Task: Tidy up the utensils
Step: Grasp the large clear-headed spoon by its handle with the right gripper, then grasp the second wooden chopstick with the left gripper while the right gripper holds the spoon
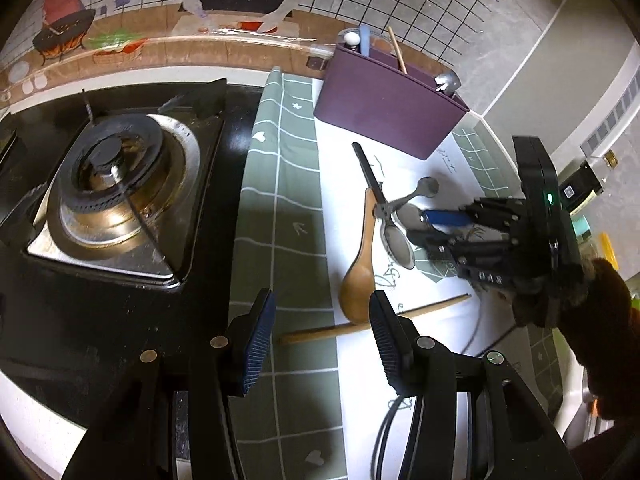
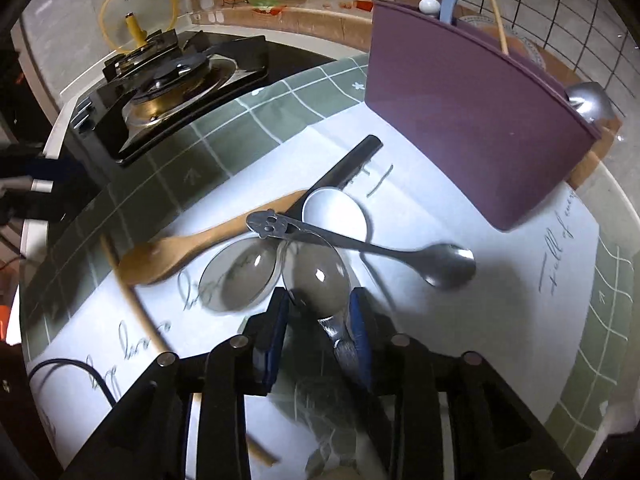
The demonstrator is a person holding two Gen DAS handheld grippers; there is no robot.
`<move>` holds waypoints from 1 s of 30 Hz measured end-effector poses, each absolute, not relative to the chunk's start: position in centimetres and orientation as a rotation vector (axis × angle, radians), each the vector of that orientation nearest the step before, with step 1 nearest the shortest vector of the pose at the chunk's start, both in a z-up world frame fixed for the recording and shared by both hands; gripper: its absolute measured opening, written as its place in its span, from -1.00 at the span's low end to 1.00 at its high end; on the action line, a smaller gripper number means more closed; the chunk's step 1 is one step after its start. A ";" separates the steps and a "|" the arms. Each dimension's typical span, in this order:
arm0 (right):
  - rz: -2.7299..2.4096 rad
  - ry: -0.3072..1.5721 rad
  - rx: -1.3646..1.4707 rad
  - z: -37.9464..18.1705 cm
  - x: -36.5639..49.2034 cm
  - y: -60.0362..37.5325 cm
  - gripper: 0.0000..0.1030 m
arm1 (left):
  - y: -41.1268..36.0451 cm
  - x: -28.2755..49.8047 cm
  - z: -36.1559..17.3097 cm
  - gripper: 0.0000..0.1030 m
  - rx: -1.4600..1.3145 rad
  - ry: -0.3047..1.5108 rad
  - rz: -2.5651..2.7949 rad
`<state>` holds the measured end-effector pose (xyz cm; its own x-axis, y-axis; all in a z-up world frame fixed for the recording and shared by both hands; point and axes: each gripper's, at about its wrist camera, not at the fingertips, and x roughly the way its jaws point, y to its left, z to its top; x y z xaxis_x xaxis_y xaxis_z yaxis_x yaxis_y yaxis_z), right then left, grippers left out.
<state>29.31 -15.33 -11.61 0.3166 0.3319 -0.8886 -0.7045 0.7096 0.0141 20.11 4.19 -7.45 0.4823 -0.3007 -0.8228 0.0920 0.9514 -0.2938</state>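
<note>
Right claw [image 2: 318, 312]: its two blue pads sit on both sides of a big metal spoon [image 2: 316, 276]. The spoon's handle runs back between them. I cannot tell if the pads press on it or just sit beside it.
Left claw [image 1: 322, 340]: spread wide, with nothing between its pads. It hangs over the green cloth [image 1: 276, 208], close to the long wooden stick [image 1: 376, 318].
Writing on the right claw: the left camera shows white letters on its black body that look like "DAS". A small green light glows on it.
Writing on the paper: the white sheet [image 2: 460, 320] has loopy handwriting. Near the purple box [image 2: 472, 120] it starts with "Full of". The rest is too bent to read.
Spoon pile: a wooden spoon [image 2: 192, 246], a second big metal spoon [image 2: 240, 274], a small metal spoon [image 2: 448, 266] and a white scoop with a black handle [image 2: 336, 214] lie crossed over each other on the sheet.
Purple box: it stands upright at the back of the table, well apart from the pile. A wooden stick, a blue handle, a white knob and a metal spoon poke out of its top.
Stove [image 1: 116, 196]: it sits just beside the green cloth.
Glass lid [image 2: 138, 14]: it has a yellow rim and stands behind the stove.
</note>
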 end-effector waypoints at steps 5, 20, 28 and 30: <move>0.690 1.040 -0.424 -11.7 29.8 -14.0 -0.37 | 3.7 19.9 -7.8 -0.03 -0.210 1.049 -0.232; 0.451 0.987 -0.012 -5.9 26.0 -23.8 -0.38 | -3.1 21.1 -9.2 -0.04 -0.067 1.046 -0.319; 0.395 0.974 -0.021 -5.9 22.8 -26.4 -0.38 | -4.4 22.2 -10.2 -0.05 -0.093 1.051 -0.244; 0.385 0.973 -0.018 -6.0 22.5 -26.8 -0.38 | -4.4 22.6 -10.0 -0.05 -0.125 1.017 -0.230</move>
<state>22.47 -26.76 -6.05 0.5007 0.3106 -0.8080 -0.3267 0.9322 0.1558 22.58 -4.43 -9.96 0.5050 -0.2474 -0.8269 0.1319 0.9689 -0.2094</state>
